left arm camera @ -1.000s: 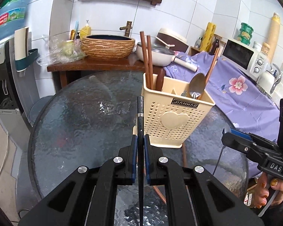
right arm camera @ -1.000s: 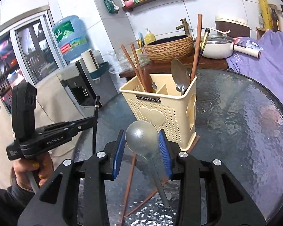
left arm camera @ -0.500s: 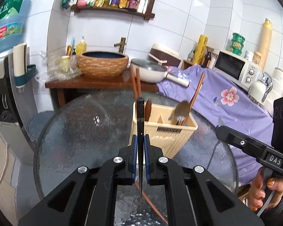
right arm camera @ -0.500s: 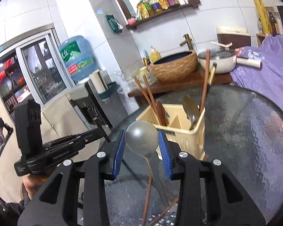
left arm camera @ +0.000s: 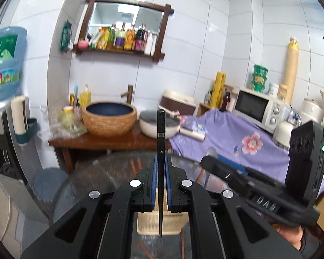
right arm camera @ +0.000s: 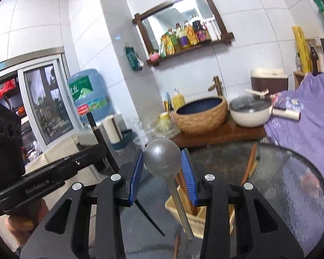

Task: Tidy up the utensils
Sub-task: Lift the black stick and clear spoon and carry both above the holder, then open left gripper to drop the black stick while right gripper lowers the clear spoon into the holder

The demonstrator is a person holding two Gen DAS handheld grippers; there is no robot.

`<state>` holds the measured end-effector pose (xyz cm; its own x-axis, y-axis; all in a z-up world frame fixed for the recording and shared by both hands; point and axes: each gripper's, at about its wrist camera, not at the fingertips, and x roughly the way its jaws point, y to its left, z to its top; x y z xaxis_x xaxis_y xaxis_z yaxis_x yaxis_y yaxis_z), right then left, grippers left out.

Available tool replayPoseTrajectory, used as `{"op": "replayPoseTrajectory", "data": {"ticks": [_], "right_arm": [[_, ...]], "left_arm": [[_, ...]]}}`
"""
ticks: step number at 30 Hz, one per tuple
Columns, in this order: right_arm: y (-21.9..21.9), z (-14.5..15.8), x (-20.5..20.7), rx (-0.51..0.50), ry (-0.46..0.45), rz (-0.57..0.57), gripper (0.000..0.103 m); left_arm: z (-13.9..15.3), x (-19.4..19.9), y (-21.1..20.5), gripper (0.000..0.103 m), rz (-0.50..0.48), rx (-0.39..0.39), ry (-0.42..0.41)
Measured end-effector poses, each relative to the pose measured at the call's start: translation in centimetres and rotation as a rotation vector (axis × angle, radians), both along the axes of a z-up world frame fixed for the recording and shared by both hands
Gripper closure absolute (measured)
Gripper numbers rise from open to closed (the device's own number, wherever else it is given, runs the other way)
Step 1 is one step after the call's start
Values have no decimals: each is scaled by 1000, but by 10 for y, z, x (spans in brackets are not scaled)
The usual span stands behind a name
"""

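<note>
My left gripper (left arm camera: 159, 161) is shut on a black chopstick (left arm camera: 161, 133), held upright with its thin tip down above the cream utensil holder (left arm camera: 159, 222). My right gripper (right arm camera: 163, 161) is shut on a metal spoon (right arm camera: 162, 158), bowl up, handle slanting down over the cream utensil holder (right arm camera: 196, 218), which holds brown chopsticks. The left gripper with the black chopstick (right arm camera: 97, 129) shows at the left of the right wrist view. The right gripper body (left arm camera: 259, 190) shows in the left wrist view.
The holder stands on a round glass table (right arm camera: 291, 183). Loose brown chopsticks (left arm camera: 144, 250) lie on the glass near the holder. Behind are a wooden shelf with a woven basin (left arm camera: 109, 118) and a white pot (right arm camera: 249, 113), a purple cloth (left arm camera: 248, 144), a microwave (left arm camera: 257, 110).
Both grippers have risen and tilted up with their utensils; the holder has dropped from mid-frame to below the fingers in both views. The two grippers are closer together.
</note>
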<state>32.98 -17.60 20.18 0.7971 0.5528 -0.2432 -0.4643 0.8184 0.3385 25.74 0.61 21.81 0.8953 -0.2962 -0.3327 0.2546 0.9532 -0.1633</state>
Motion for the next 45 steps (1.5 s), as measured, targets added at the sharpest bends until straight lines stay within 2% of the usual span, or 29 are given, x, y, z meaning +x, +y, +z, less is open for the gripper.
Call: {"op": "replayPoseTrajectory", "data": {"ticks": [4, 9, 15, 25, 42, 45], "right_arm": [[3, 7, 15, -4, -28, -48, 66], [3, -8, 36, -17, -28, -94, 66], [-1, -39, 50, -34, 7, -121, 66], [-2, -89, 52, -70, 80, -133, 66], [-12, -136, 44, -112, 140, -165, 66], [-12, -139, 42, -126, 128, -176, 66]], "left_arm": [[13, 24, -7, 96, 33, -16, -4], [8, 53, -11, 96, 73, -48, 12], [-17, 69, -17, 96, 99, -26, 25], [-69, 82, -21, 96, 84, 10, 127], [-122, 93, -21, 96, 53, 34, 258], [-126, 91, -22, 96, 70, 57, 242]]}}
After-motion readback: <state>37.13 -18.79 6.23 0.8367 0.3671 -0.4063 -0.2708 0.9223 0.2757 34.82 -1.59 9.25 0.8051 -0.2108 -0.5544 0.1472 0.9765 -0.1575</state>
